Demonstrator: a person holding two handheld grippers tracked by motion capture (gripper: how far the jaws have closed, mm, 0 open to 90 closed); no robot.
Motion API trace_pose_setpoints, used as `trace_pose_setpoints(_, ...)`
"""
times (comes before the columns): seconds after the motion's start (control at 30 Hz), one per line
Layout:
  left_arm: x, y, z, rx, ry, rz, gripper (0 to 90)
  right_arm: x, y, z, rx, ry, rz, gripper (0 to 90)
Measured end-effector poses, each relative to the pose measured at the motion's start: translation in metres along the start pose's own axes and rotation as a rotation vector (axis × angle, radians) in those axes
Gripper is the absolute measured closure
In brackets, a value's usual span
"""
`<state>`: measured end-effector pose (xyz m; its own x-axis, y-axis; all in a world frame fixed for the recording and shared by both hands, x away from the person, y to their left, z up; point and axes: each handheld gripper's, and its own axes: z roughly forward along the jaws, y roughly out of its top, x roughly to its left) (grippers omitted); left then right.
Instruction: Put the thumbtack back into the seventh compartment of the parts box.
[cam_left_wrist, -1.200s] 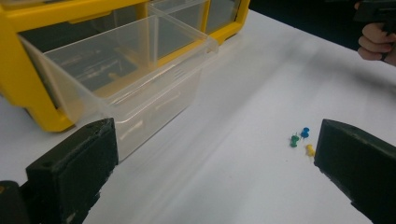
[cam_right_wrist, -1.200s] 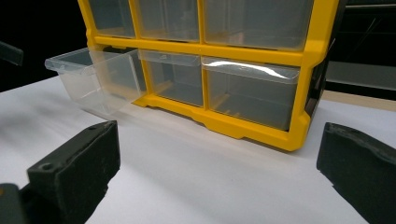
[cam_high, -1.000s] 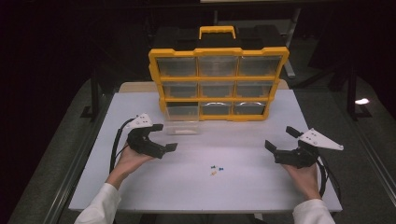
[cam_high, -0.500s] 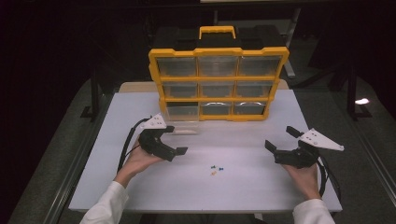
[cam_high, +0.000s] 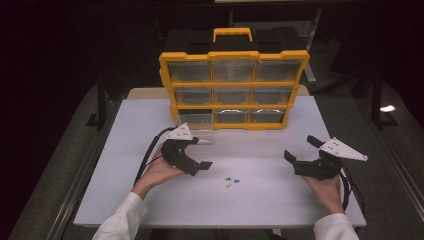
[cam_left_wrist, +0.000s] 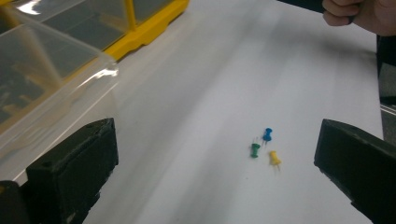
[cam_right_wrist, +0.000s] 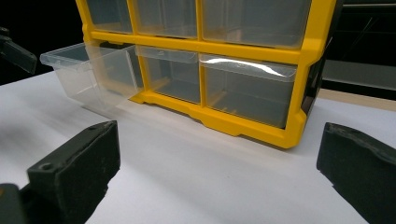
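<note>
Three push pins lie close together on the white table: a blue pin (cam_left_wrist: 267, 135), a green pin (cam_left_wrist: 255, 150) and a yellow pin (cam_left_wrist: 274, 158); in the high view the cluster of pins (cam_high: 232, 181) sits mid-table. My left gripper (cam_high: 199, 154) hovers open just left of them, jaws wide apart with the pins ahead between them. A yellow organizer (cam_high: 234, 82) with clear drawers stands upright at the back. Its bottom-left clear drawer (cam_right_wrist: 91, 74) is pulled out toward the table. My right gripper (cam_high: 303, 153) rests open at the right, facing the organizer (cam_right_wrist: 299, 60).
The white table top (cam_high: 125, 150) ends at dark surroundings on all sides. A metal rail (cam_high: 85, 170) runs along the left edge. The pulled-out drawer (cam_left_wrist: 51, 88) lies close to the left gripper's left jaw. A hand (cam_left_wrist: 364, 16) holding the other gripper appears at the top right of the left gripper view.
My left gripper has moved right and forward from the table's left side toward the push pins. The right gripper has stayed where it was.
</note>
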<state>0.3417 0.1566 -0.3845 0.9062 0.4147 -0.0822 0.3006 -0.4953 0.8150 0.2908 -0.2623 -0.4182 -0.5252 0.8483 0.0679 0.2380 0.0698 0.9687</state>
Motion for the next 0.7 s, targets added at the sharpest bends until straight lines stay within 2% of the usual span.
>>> trace_pose_setpoints(0.13, -0.007, 0.005, 0.008, 0.01, -0.013, 0.035, 0.0, 0.0, 0.001, -0.001, 0.0, -0.003, -0.005, 0.0)
trace_pose_setpoints(0.4, -0.01, 0.006, 0.023, 0.052, -0.03, 0.028, 0.0, 0.001, 0.002, -0.001, 0.0, 0.0, -0.012, 0.0)
trace_pose_setpoints(0.7, -0.018, 0.004, 0.045, 0.112, -0.082, 0.032, 0.2, 0.003, 0.004, -0.003, -0.01, -0.004, -0.019, 0.0)
